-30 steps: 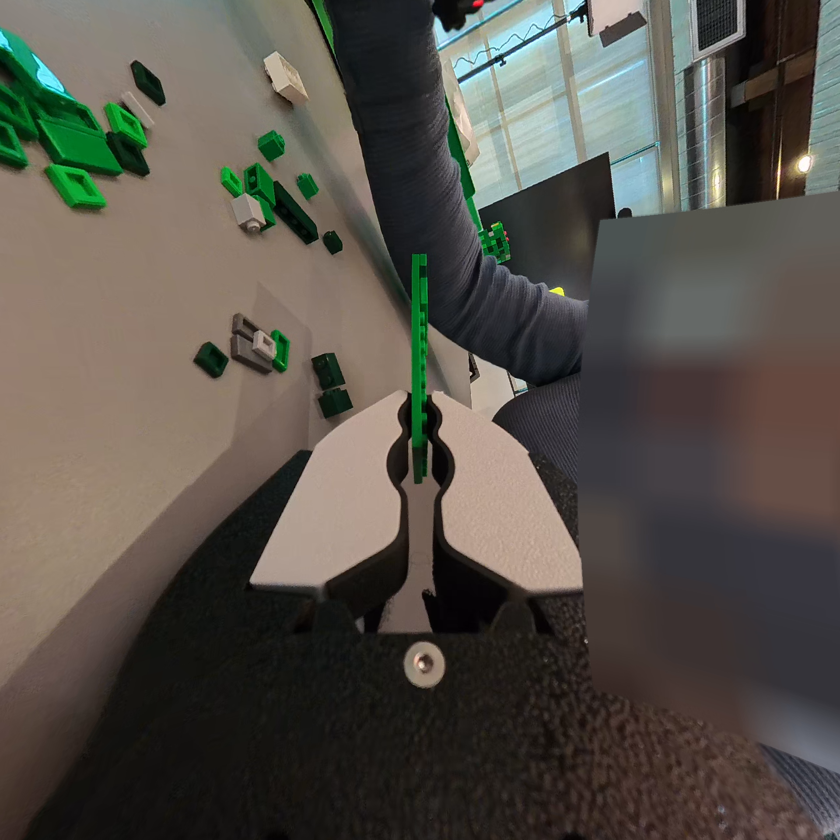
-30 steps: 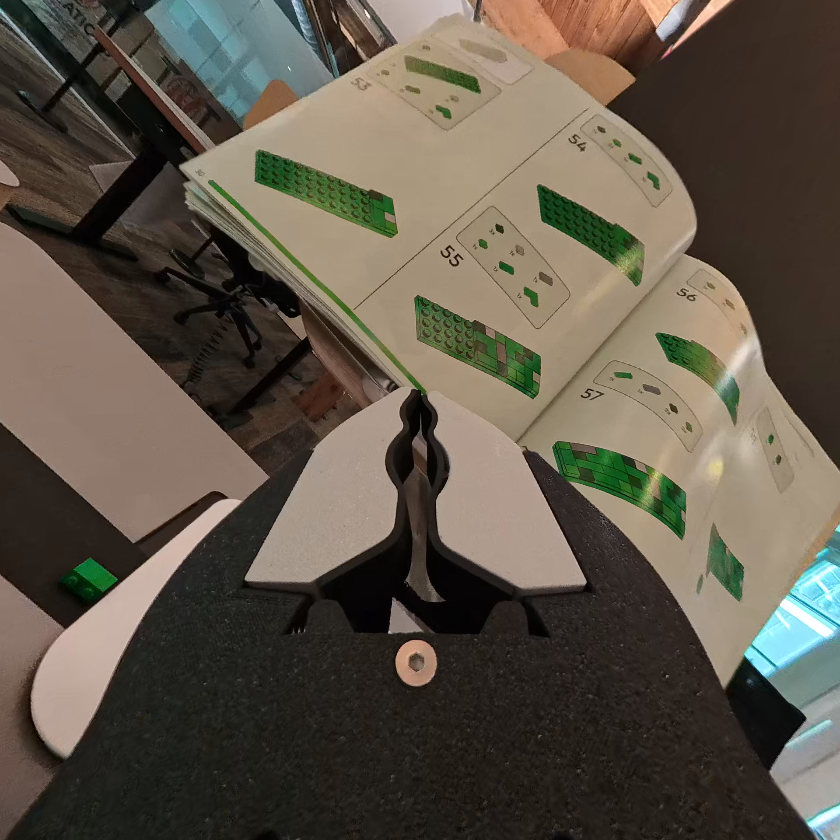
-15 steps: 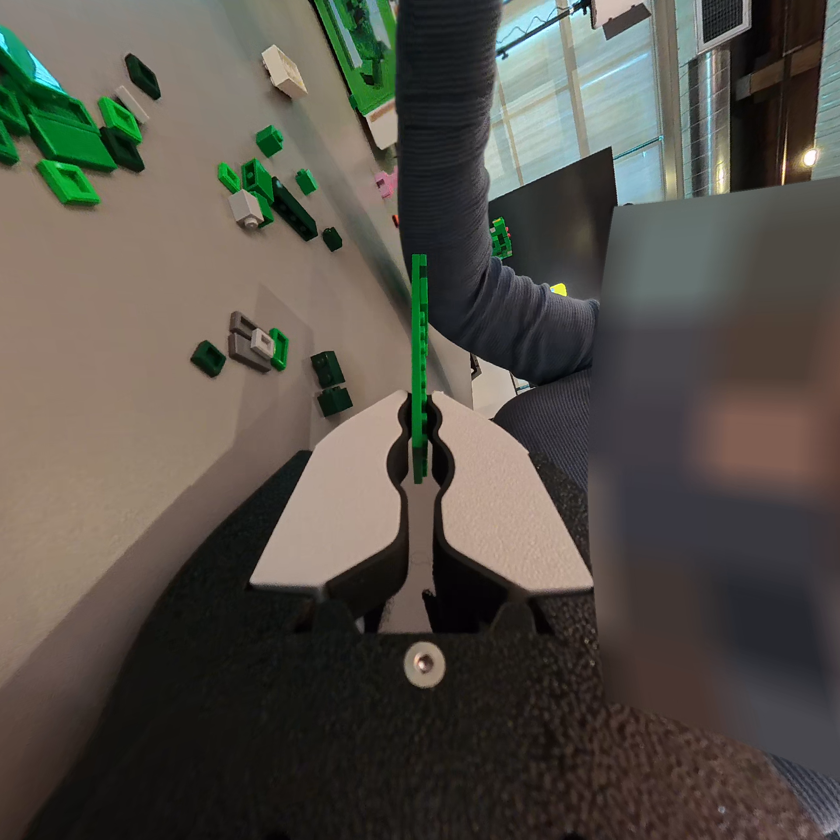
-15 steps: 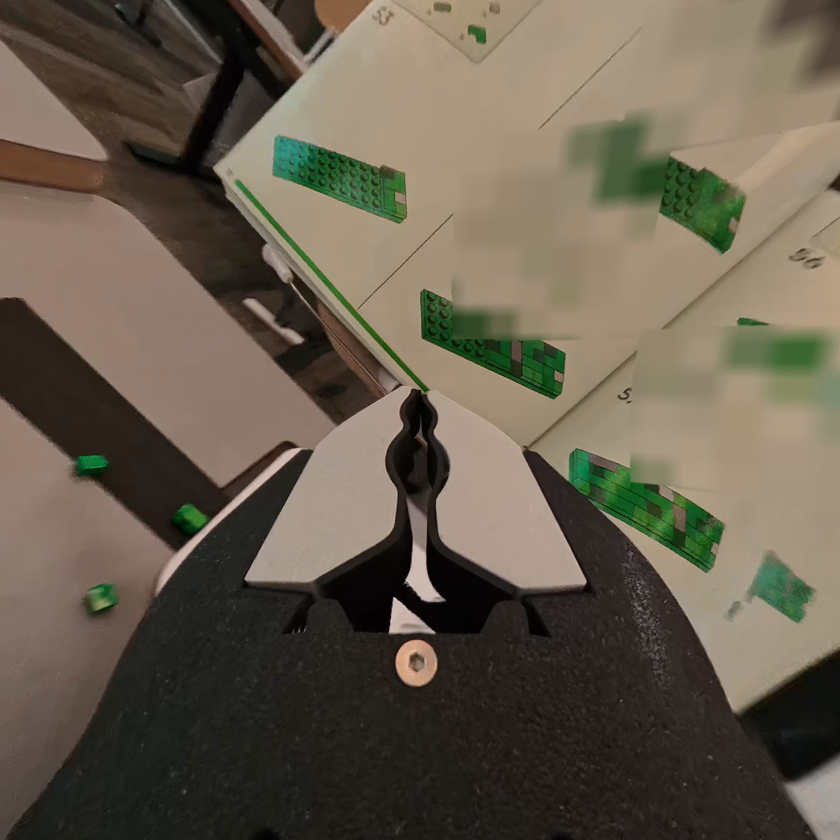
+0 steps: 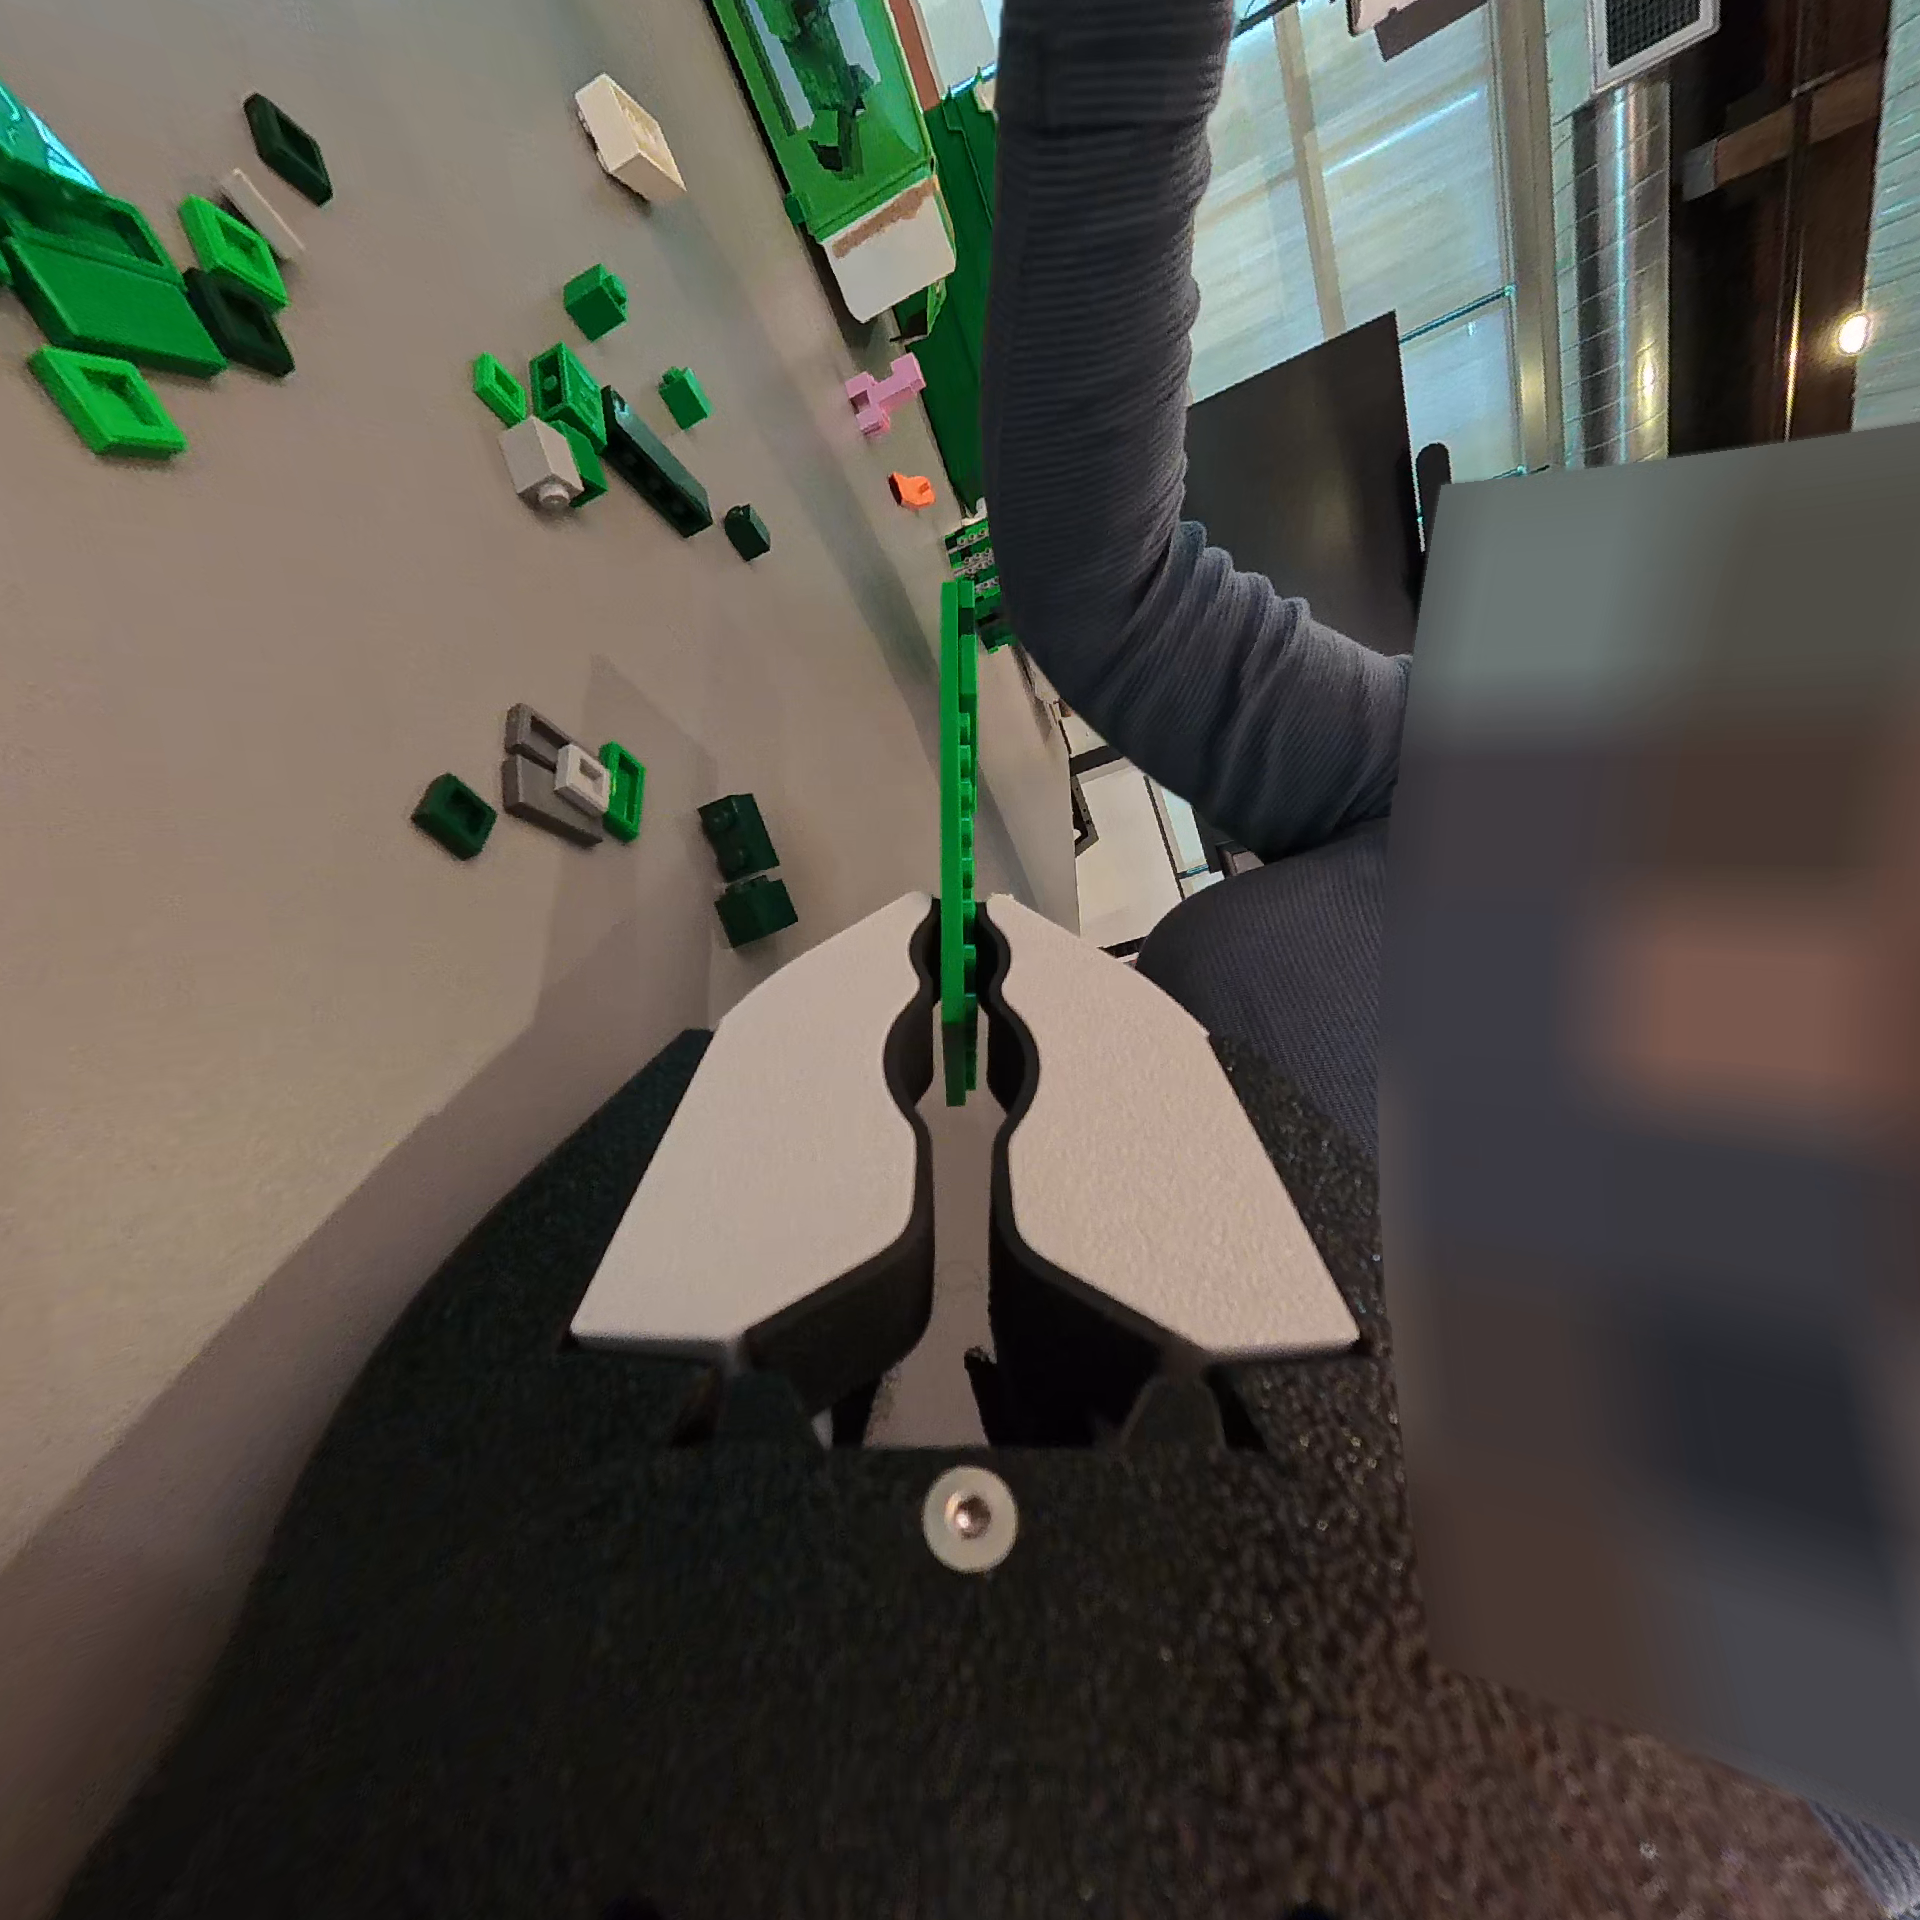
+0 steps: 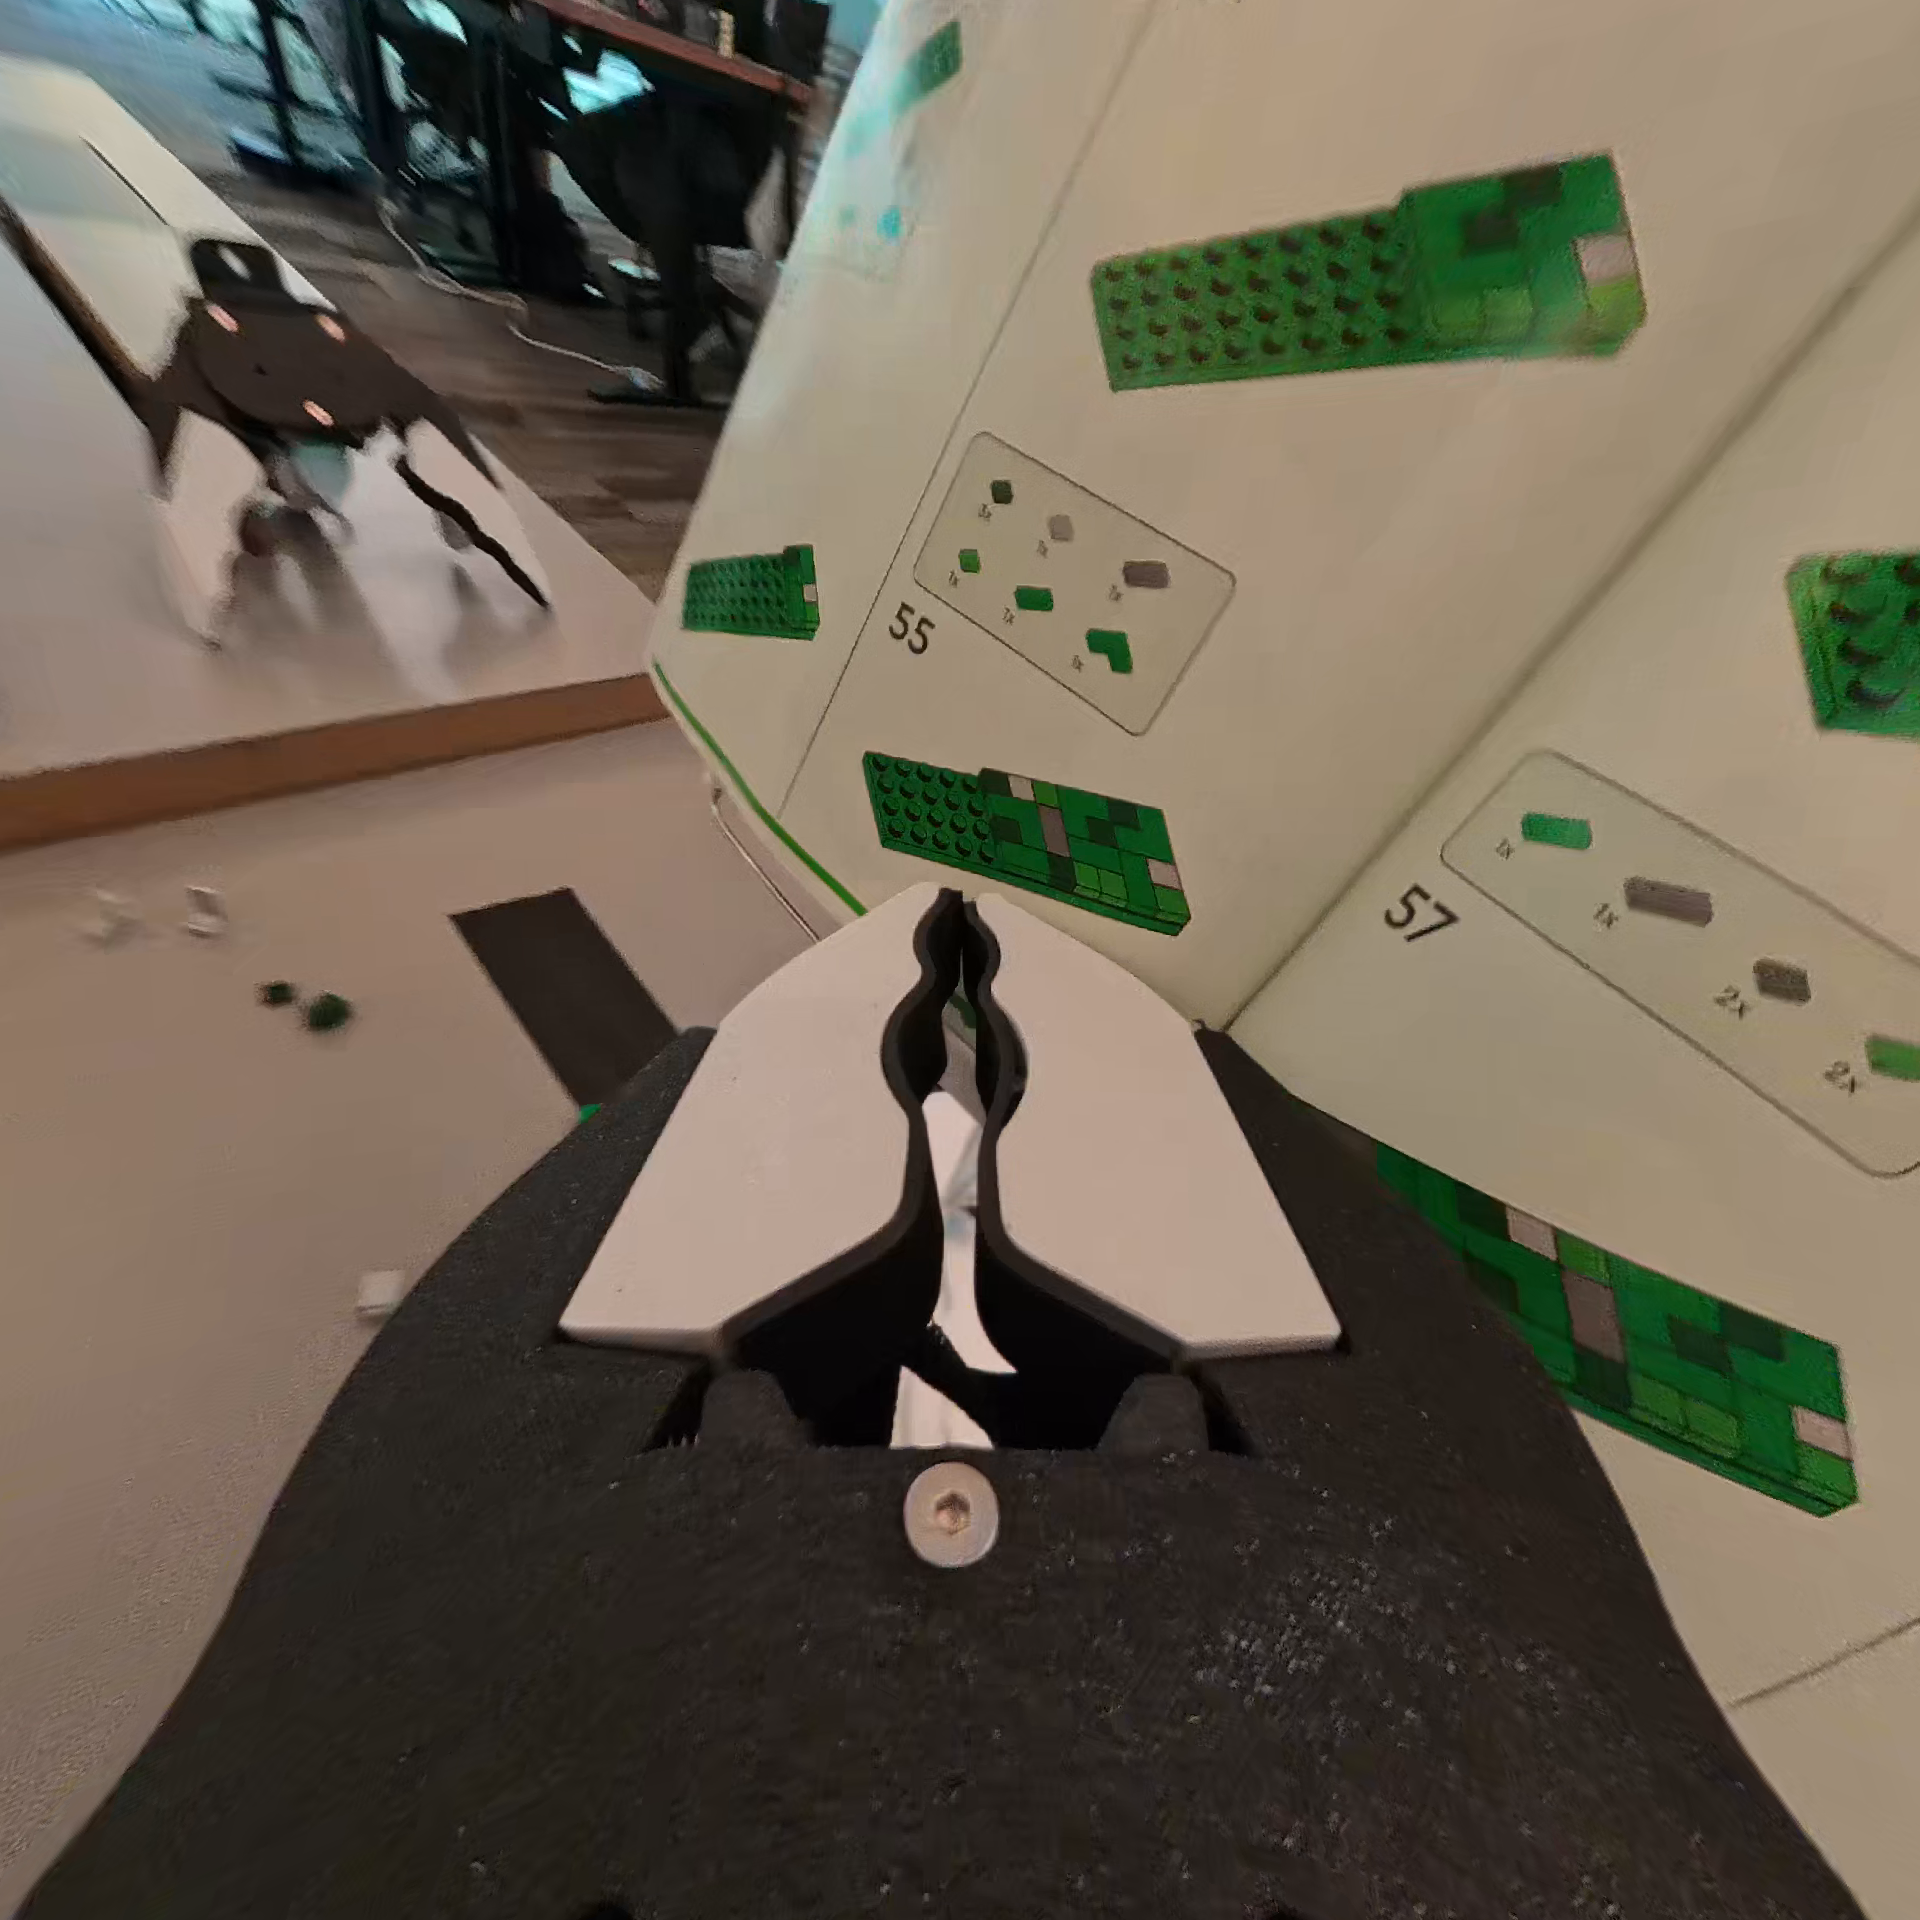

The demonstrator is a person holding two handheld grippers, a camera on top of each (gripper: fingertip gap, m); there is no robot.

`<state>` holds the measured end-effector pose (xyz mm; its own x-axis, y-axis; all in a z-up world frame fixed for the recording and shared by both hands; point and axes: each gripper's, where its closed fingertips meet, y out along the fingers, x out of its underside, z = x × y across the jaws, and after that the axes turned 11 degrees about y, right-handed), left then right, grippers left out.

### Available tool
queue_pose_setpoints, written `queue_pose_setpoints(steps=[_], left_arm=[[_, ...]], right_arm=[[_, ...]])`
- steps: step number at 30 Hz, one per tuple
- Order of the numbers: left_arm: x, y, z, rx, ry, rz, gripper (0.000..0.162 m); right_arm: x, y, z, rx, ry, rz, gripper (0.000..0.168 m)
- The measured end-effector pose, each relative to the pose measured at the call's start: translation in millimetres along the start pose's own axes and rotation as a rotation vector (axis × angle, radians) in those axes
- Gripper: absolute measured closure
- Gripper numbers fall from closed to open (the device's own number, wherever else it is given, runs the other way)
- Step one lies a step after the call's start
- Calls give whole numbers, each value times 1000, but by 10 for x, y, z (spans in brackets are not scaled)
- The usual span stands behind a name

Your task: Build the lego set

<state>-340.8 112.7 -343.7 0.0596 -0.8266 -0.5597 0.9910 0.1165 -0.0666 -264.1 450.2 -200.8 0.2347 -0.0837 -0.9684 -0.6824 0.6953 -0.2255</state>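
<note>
My left gripper (image 5: 961, 914) is shut on a long green Lego plate (image 5: 958, 748), seen edge-on and sticking straight out from the jaws above the grey table (image 5: 260, 987). My right gripper (image 6: 961, 909) is shut on the open instruction booklet (image 6: 1299, 520), with white paper showing between its jaws. The booklet's pages fill the right half of the right wrist view and show green plate build steps. Loose green, dark green and grey bricks (image 5: 561, 416) lie on the table in the left wrist view.
A person's dark sleeve (image 5: 1122, 520) reaches up past the held plate. A green set box (image 5: 831, 135), a white brick (image 5: 629, 135), pink (image 5: 881, 395) and orange (image 5: 912, 488) pieces lie farther back. Small green pieces (image 6: 322, 1008) lie on the table in the right wrist view. My hands' fingertips stand some 35 cm from each other.
My right gripper has swung down toward the table with the booklet, which now looks closer. The sleeve has shifted right, uncovering the green box. My left gripper has hardly moved.
</note>
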Motion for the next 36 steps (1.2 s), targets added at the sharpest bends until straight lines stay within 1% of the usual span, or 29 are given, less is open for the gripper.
queue_pose_setpoints(steps=[3,6,10,13,17,21,25,28,33,36], left_arm=[[1,0,1,-1,2,0,158],[3,2,3,-1,3,-2,158],[12,7,7,1,5,-8,158],[17,10,8,1,7,-12,158],[26,15,14,1,10,-16,158],[39,22,22,5,12,-23,158],[40,22,22,5,14,-23,158],[46,25,25,6,13,-25,158],[50,27,26,6,15,-27,158],[54,29,28,7,16,-29,158]], right_arm=[[-39,15,31,146,-171,62,168],[-55,33,27,218,-269,108,168],[-34,61,56,197,-226,95,168],[-29,70,64,215,-259,70,168],[-57,-11,-11,205,-265,99,168],[30,6,-66,167,-251,40,168],[39,83,-27,200,-288,-14,168],[40,122,63,259,-297,-36,168],[83,113,5,250,-313,11,168],[80,3,-91,237,-338,90,168]])
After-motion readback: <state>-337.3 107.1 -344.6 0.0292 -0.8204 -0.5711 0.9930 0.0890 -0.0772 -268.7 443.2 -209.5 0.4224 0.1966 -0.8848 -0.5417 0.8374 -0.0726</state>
